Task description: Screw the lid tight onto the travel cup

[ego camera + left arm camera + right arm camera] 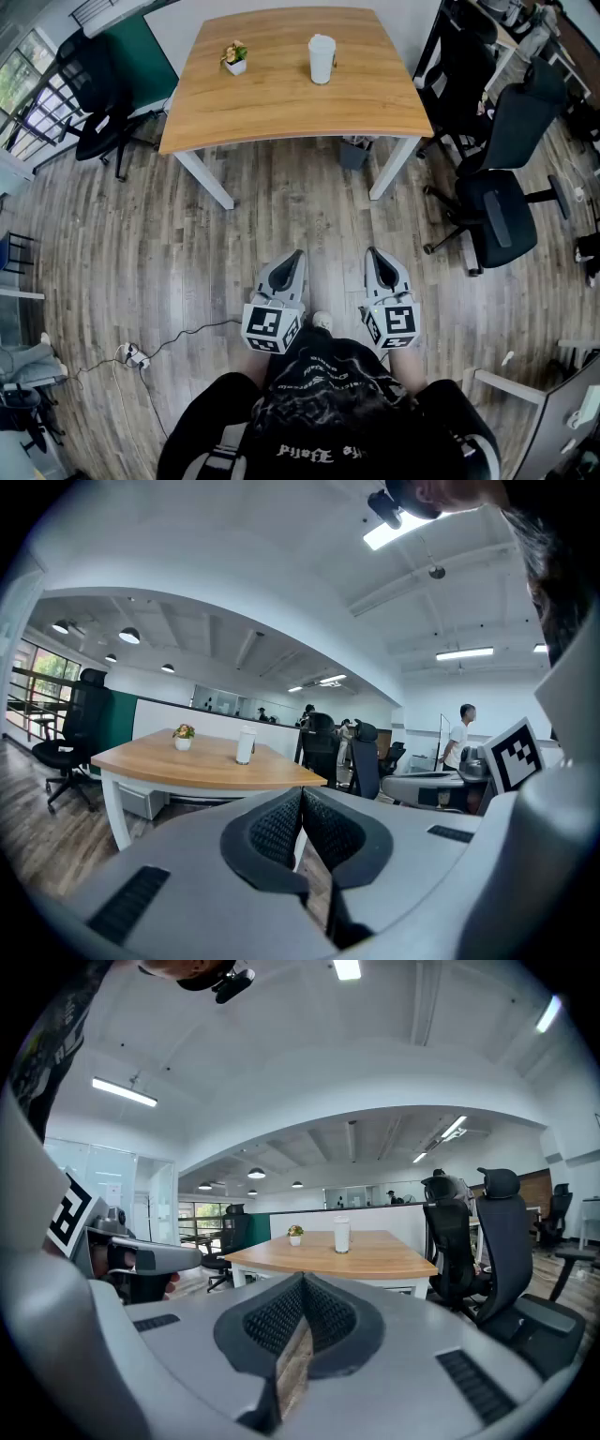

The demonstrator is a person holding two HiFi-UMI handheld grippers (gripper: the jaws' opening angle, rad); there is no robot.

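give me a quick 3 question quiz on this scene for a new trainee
1. True or false: the travel cup stands on the wooden table.
2. Pick one: the left gripper has its jaws A) shut with nothing between them, B) shut on the cup, C) wide apart.
3. In the head view, what stands on the table to the left of the cup?

Key: 1 true; 2 A; 3 the small potted plant.

The travel cup (322, 58) looks too small for detail.
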